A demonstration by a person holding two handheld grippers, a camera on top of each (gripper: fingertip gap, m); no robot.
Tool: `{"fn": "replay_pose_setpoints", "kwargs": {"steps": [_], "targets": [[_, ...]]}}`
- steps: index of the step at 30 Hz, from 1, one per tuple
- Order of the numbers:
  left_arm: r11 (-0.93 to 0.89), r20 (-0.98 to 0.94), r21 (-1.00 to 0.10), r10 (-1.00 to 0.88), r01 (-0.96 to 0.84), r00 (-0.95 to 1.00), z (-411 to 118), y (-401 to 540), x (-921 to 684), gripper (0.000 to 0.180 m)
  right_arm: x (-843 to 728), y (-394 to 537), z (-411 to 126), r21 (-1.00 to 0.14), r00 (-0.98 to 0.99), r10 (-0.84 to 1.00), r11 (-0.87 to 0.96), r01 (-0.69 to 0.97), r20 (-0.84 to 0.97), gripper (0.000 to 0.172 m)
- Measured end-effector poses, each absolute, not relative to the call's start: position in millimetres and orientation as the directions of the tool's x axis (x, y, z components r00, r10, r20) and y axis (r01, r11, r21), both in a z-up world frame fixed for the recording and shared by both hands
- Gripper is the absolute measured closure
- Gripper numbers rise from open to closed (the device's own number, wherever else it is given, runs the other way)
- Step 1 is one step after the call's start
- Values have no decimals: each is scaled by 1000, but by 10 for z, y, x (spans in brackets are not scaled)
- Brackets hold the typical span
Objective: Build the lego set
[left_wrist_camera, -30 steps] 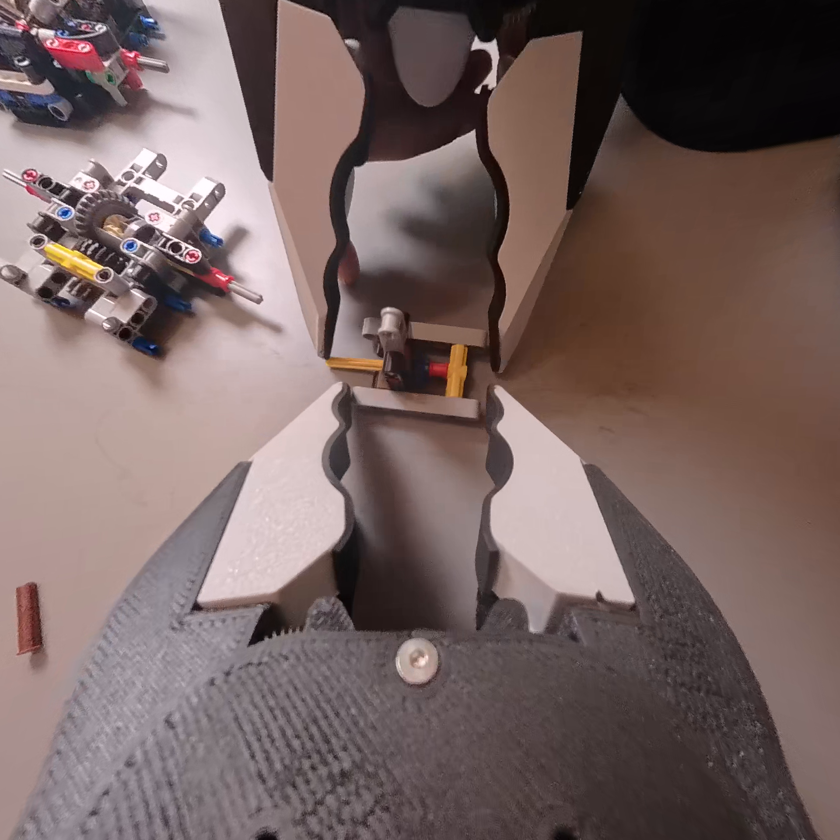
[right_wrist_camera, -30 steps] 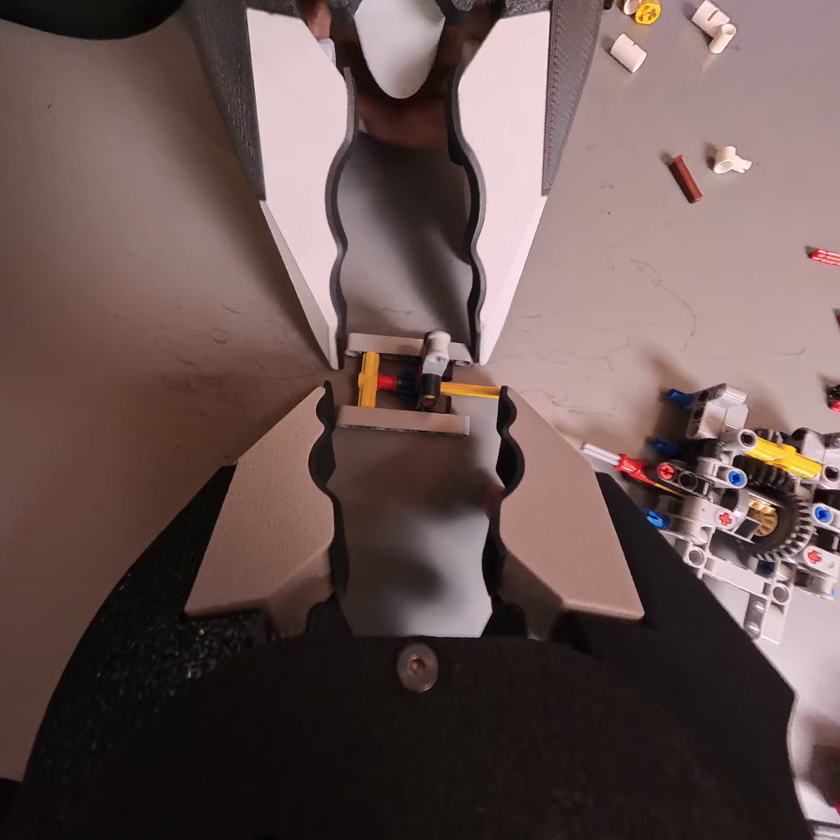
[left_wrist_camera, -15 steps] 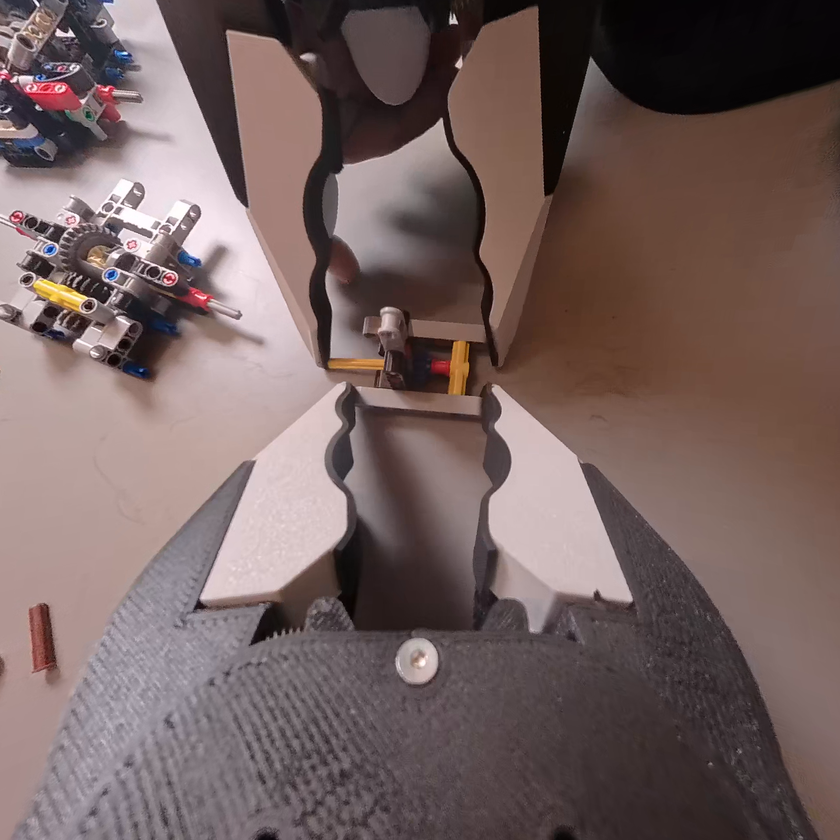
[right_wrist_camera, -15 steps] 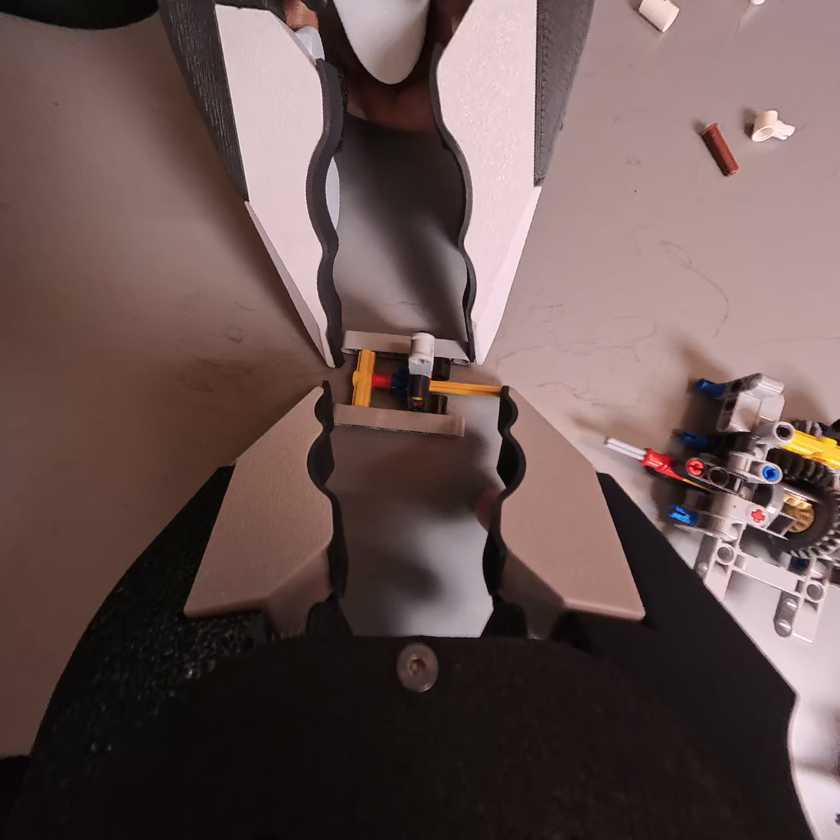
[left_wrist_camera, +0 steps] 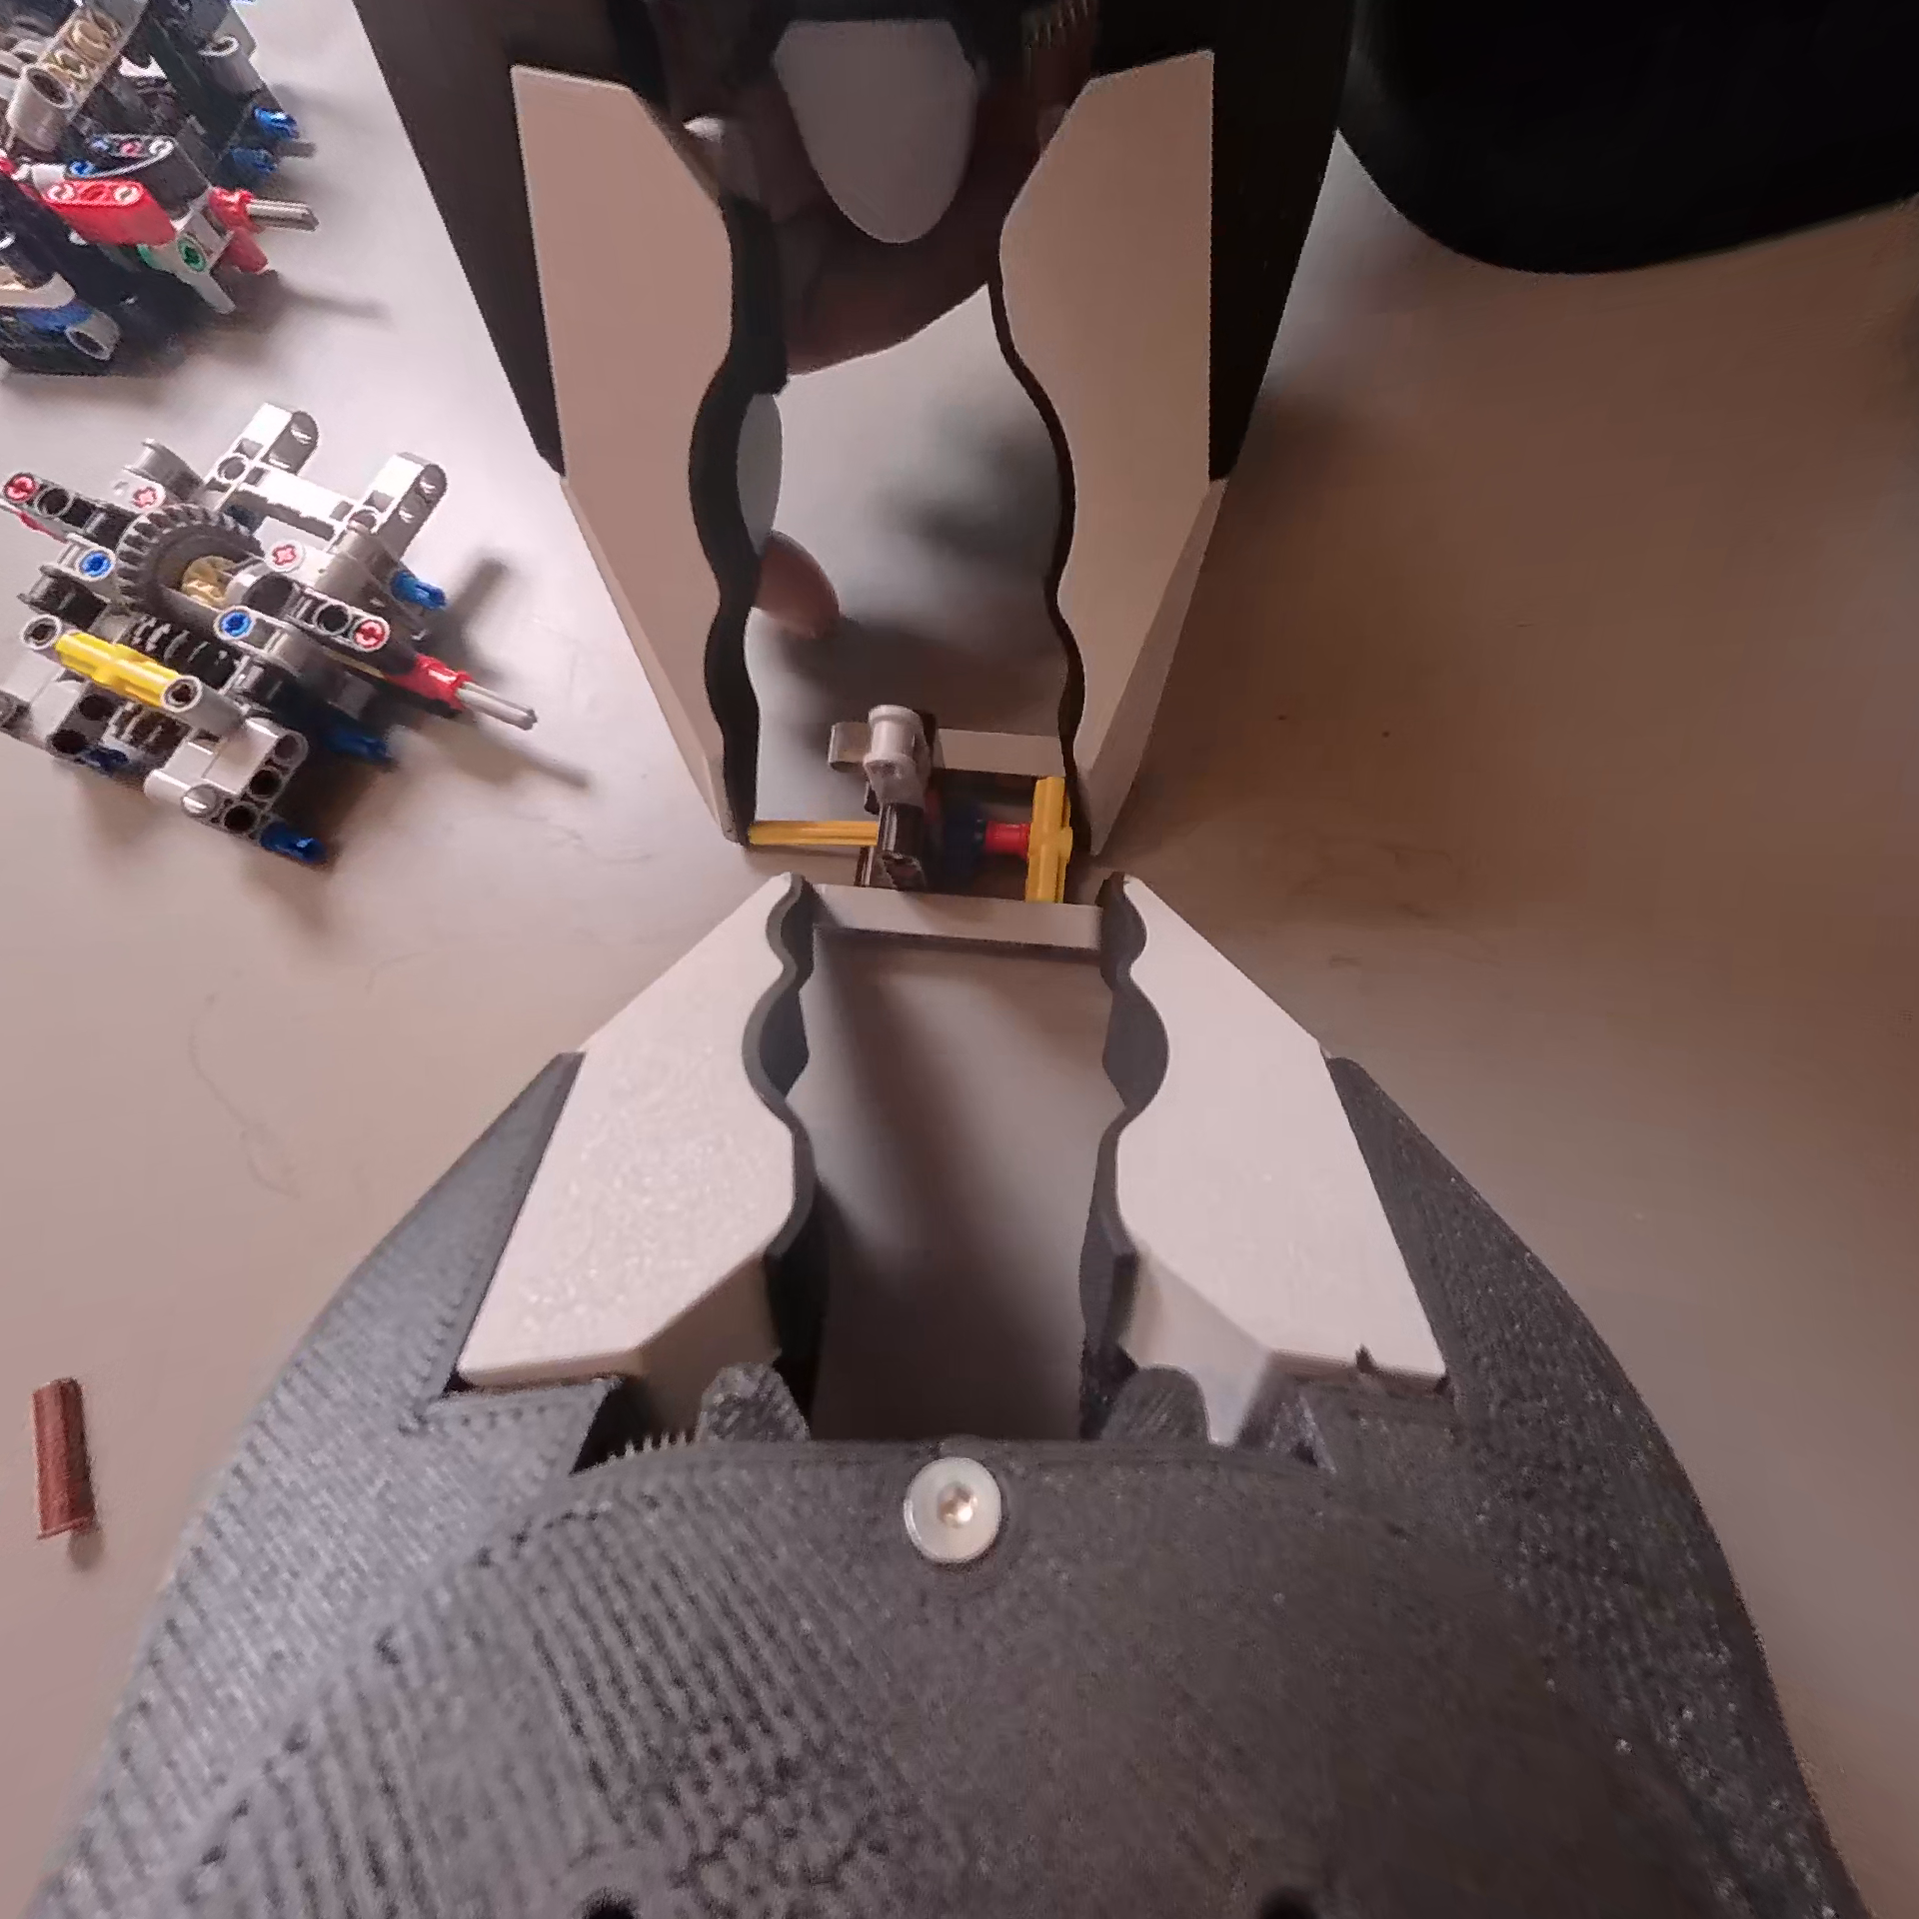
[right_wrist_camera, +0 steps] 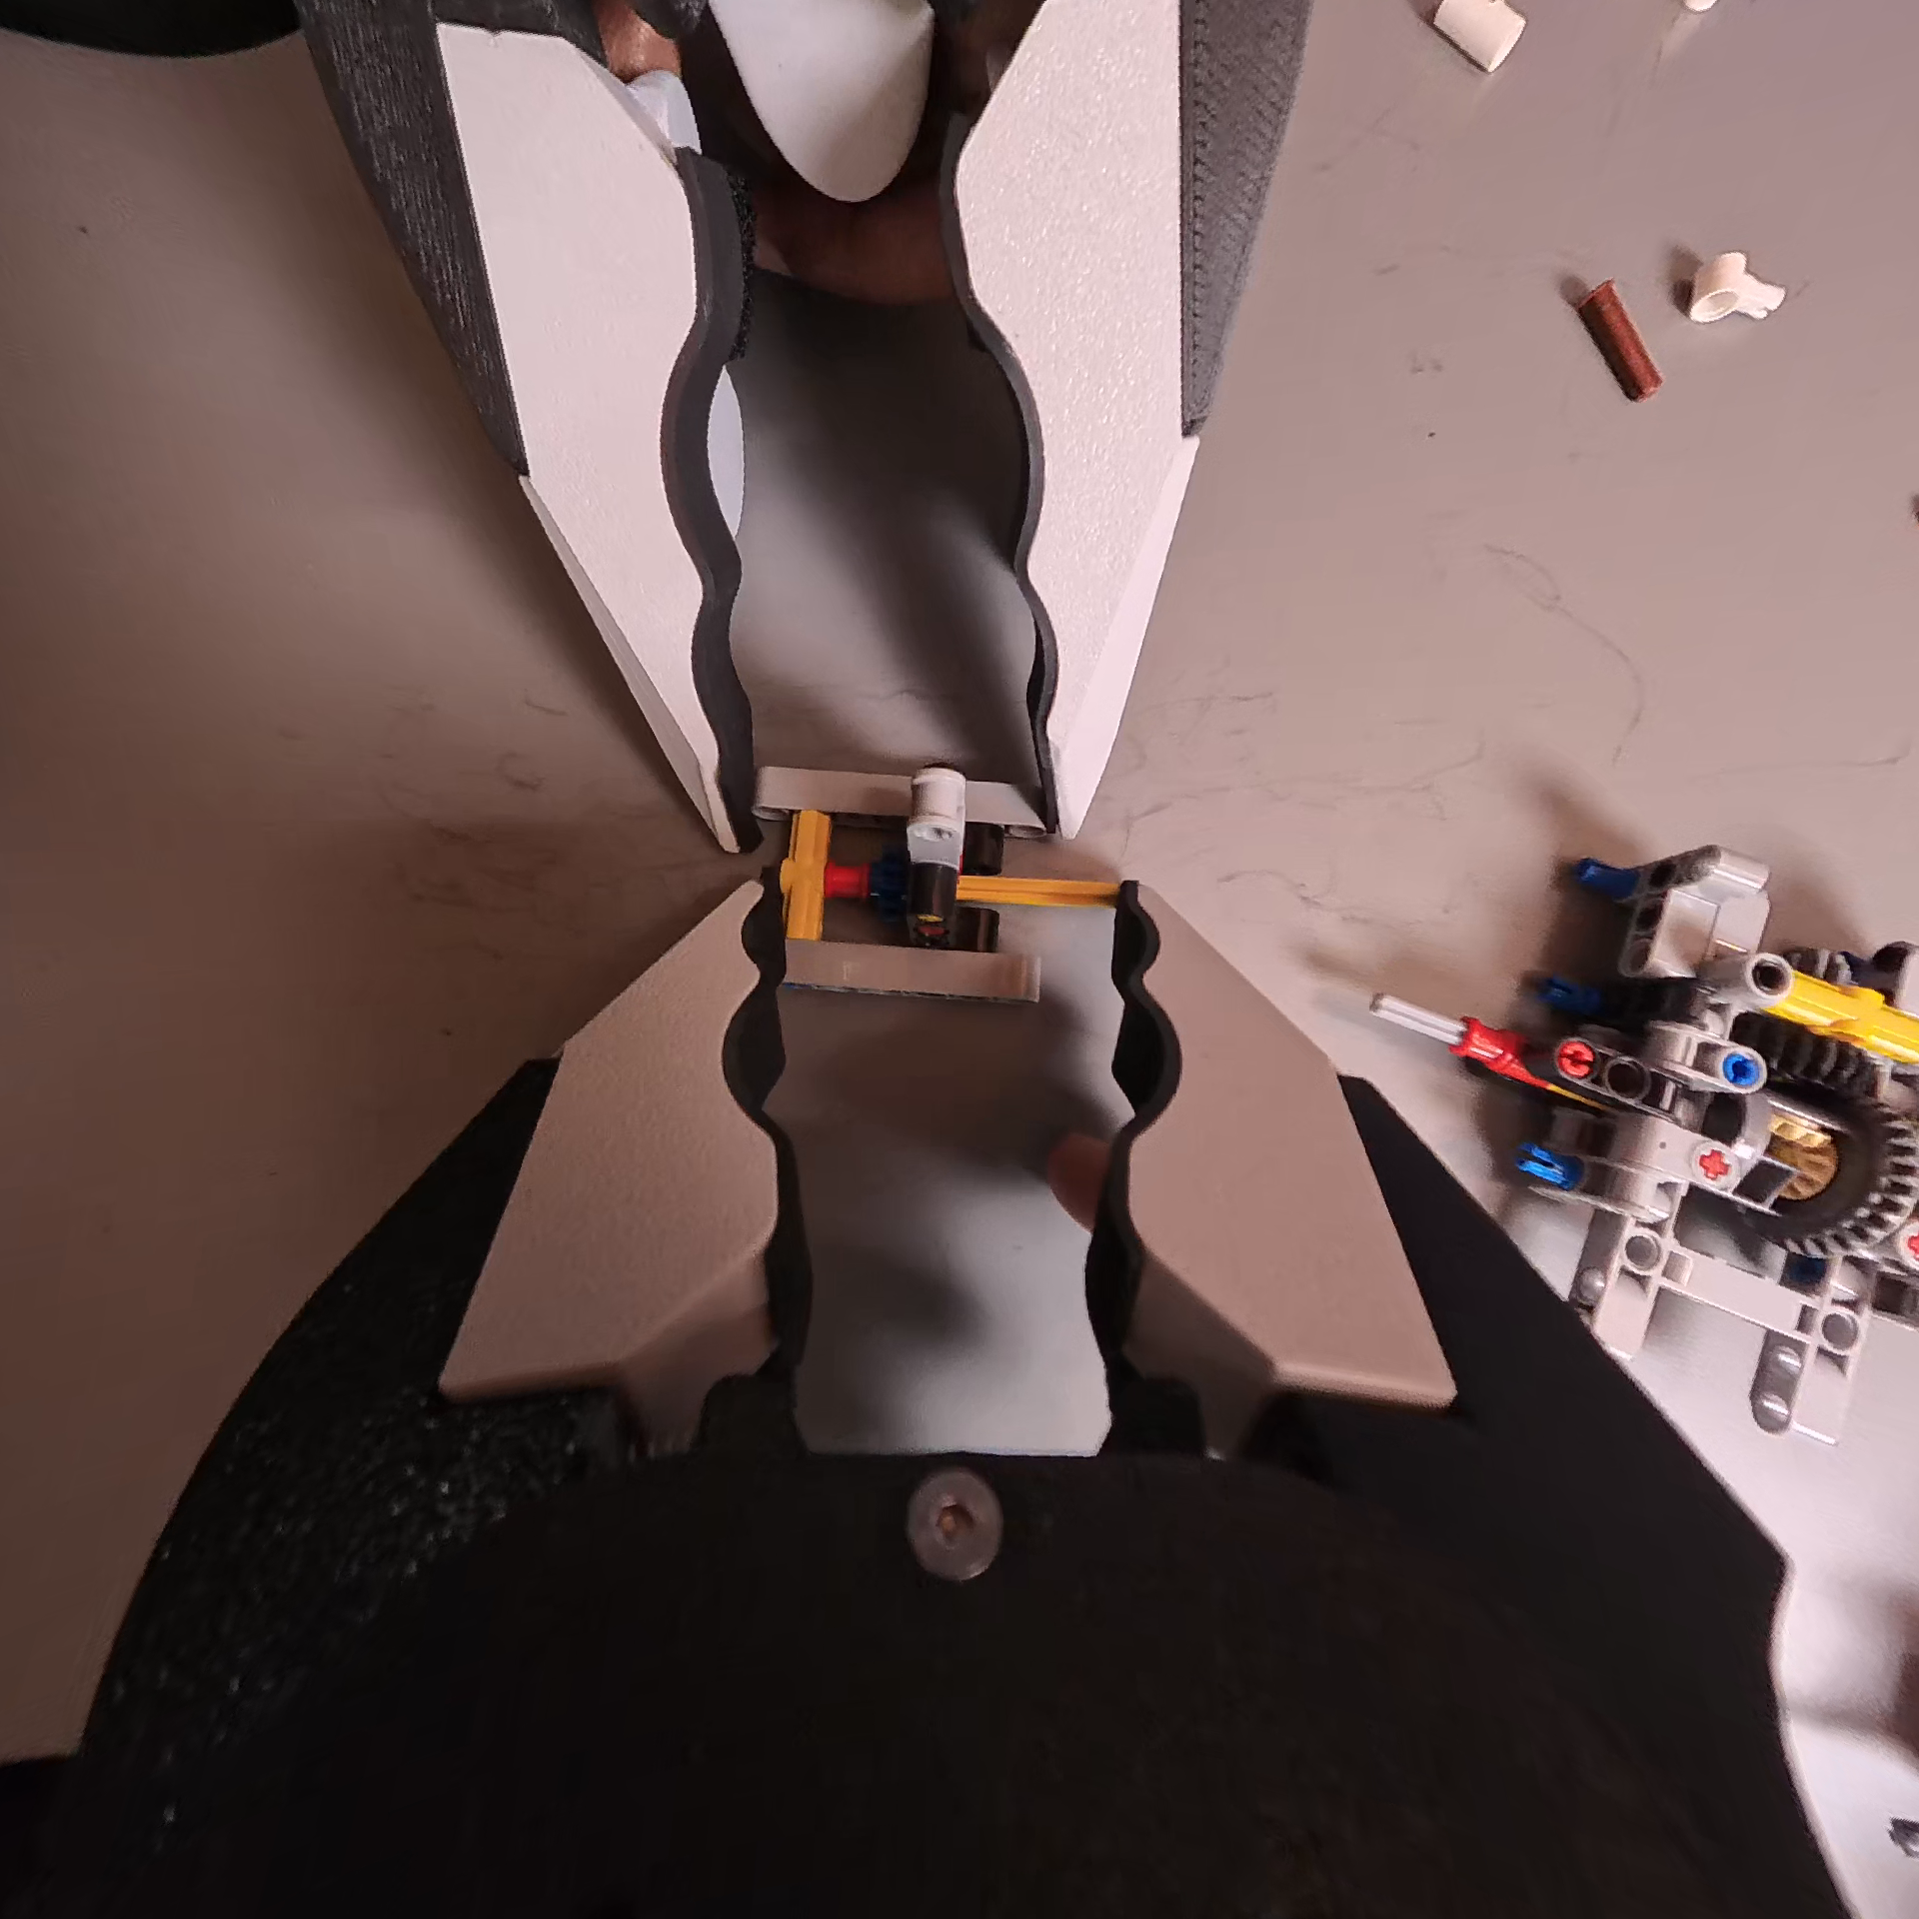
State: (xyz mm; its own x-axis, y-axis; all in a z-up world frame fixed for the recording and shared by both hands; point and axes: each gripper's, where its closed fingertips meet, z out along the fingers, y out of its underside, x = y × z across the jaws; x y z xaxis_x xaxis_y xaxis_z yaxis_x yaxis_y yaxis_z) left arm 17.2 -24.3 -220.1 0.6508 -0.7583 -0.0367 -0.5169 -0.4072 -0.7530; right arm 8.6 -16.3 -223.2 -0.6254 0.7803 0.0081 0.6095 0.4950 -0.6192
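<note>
Right now both of my tools meet tip to tip over the tabletop (left_wrist_camera: 1558,831), with a small brick assembly (left_wrist_camera: 935,820) caught between them.

My left tool (left_wrist_camera: 950,893) is clamped on that assembly. A grey beam (left_wrist_camera: 955,924) on its near side spans the whole space between my two fingertips, and the dark wavy pads press on its two ends.

My right tool (right_wrist_camera: 945,903) faces it from the opposite side and is closed across the same piece along another line. One pad is against the yellow cross connector (right_wrist_camera: 805,883) and the other is against the free end of the yellow axle (right_wrist_camera: 1038,890). A second grey beam (right_wrist_camera: 903,976) lies just inside these fingers and stops short of the pad on the axle side.

In the middle of the assembly a pale grey connector stands above a black part, with a small blue gear and a red bush beside it on the axle.

Well off to the side lies a larger gear model (left_wrist_camera: 208,623) of grey beams, a black toothed wheel, blue pins and a red-tipped axle. Another dark model (left_wrist_camera: 114,208) sits farther back. A brown pin (left_wrist_camera: 62,1454) lies loose near my left tool, and a white connector (right_wrist_camera: 1729,286) rests close to it.
</note>
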Motion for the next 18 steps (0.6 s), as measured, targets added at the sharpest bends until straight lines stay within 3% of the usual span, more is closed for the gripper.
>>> {"fn": "replay_pose_setpoints", "kwargs": {"steps": [18], "targets": [[-432,-17,-750,-744,-500,668,-2210,-241,177,125,94,-166,-2235,-626,-626,779,503,595,31,110]]}}
